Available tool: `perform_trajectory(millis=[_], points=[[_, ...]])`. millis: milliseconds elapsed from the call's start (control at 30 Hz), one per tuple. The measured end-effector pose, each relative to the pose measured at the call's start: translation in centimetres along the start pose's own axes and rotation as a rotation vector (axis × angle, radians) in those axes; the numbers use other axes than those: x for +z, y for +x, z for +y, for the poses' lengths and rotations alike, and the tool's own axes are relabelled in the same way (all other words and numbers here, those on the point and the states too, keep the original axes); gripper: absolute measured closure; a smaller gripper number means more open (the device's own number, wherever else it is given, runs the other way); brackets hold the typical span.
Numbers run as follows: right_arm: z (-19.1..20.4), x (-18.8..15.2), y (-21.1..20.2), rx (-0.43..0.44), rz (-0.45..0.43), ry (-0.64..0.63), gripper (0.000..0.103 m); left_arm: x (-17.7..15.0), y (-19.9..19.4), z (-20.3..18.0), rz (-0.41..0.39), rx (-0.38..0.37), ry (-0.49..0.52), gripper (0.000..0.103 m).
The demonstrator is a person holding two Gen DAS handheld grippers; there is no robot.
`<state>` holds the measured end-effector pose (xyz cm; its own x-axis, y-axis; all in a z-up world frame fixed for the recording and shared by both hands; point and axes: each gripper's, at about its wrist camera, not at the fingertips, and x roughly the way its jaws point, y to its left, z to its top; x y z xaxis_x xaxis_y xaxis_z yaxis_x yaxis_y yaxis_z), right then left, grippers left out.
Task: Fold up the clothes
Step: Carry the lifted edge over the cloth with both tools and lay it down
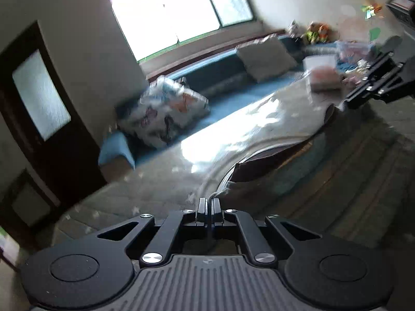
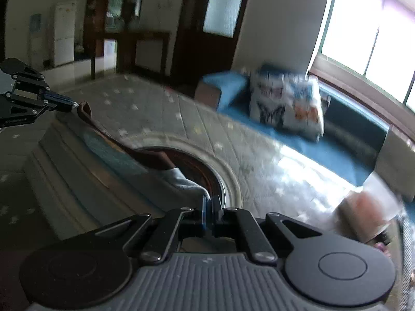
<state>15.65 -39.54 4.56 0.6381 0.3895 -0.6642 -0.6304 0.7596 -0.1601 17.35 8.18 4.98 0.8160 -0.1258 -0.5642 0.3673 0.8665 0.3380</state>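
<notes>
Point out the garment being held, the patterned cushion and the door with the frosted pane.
garment (image 2: 179, 180), right wrist view, pale fabric just ahead of the fingers.
patterned cushion (image 1: 166, 114), left wrist view, middle of its face.
door (image 1: 41, 96), left wrist view, frosted pane.

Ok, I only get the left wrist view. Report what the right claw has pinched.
Observer: The right claw is shut on a pale blue-grey fold of the garment.
Operator: Now describe my left claw from that side.
Observer: The left claw pinches the garment's brown edge; the cloth spans between both claws.
Operator: Name what stands behind it.
Observer: A white fridge, beside a dark cabinet.
</notes>
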Motion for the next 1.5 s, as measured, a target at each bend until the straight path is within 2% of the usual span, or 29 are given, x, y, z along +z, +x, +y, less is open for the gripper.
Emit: perform_trajectory(millis=[200, 300, 367, 400, 533, 600, 633, 667, 733, 800, 867, 1033, 1133, 1200, 1267, 1300, 1400, 1500], points=[[-1.4, -1.5, 7.6, -0.017, 0.081, 0.1, 0.1, -0.9, 6.0, 0.5, 0.085, -0.011, -0.038, 0.1], [-1.9, -2.5, 9.5, -0.032, 0.097, 0.15, 0.096, -1.5, 7.7, 0.7, 0.125, 0.003, -0.065, 0.099], [-2.5, -2.9, 10.0, -0.054, 0.092, 0.19, 0.093, -1.8, 8.2, 1.2, 0.14, 0.038, -0.079, 0.097], [-2.8, -3.1, 10.0, -0.063, 0.087, 0.211, 0.087, -1.9, 8.5, 1.6, 0.149, 0.059, -0.087, 0.096], [-3.7, -3.1, 8.8, -0.1, 0.051, 0.26, 0.08, -1.9, 7.7, 3.3, 0.154, 0.122, -0.146, 0.095], [-3.7, -3.0, 7.3, -0.096, 0.022, 0.276, 0.08, -1.7, 6.0, 3.9, 0.126, 0.126, -0.174, 0.086], [-3.6, -2.9, 6.4, -0.078, 0.008, 0.284, 0.08, -1.4, 5.1, 3.9, 0.106, 0.123, -0.179, 0.075], [-3.4, -2.8, 5.9, -0.059, -0.004, 0.291, 0.08, -1.1, 4.2, 3.9, 0.085, 0.12, -0.185, 0.07], [-2.8, -2.8, 5.1, 0.004, -0.006, 0.293, 0.08, -0.4, 2.6, 3.4, 0.059, 0.092, -0.194, 0.07], [-1.8, -2.9, 5.2, 0.052, 0.015, 0.284, 0.08, 0.2, 1.2, 2.5, 0.036, 0.029, -0.199, 0.07], [-1.6, -3.0, 6.2, 0.066, 0.039, 0.291, 0.08, 0.5, 0.6, 1.1, 0.026, -0.024, -0.165, 0.07], [-2.4, -3.2, 8.8, 0.068, 0.086, 0.338, 0.079, 0.3, 1.7, -1.9, 0.095, -0.078, -0.081, 0.068], [-4.0, -4.0, 9.8, 0.024, 0.09, 0.409, 0.077, -0.8, 4.0, -1.8, 0.167, -0.056, -0.076, 0.068], [-5.4, -4.9, 10.3, -0.001, 0.092, 0.465, 0.072, -1.6, 5.2, -1.1, 0.215, -0.035, -0.097, 0.068], [-6.7, -5.8, 10.4, 0.004, 0.077, 0.519, 0.072, -2.8, 6.0, -0.4, 0.254, -0.017, -0.114, 0.067], [-7.2, -6.0, 10.2, 0.002, 0.069, 0.543, 0.068, -3.2, 6.3, -0.1, 0.269, -0.006, -0.123, 0.067], [-8.0, -6.1, 9.4, -0.047, 0.051, 0.544, 0.063, -4.0, 6.5, 0.9, 0.288, 0.015, -0.164, 0.064], [-8.0, -5.9, 7.7, -0.036, 0.019, 0.535, 0.063, -3.8, 5.7, 1.3, 0.263, 0.032, -0.183, 0.065]])
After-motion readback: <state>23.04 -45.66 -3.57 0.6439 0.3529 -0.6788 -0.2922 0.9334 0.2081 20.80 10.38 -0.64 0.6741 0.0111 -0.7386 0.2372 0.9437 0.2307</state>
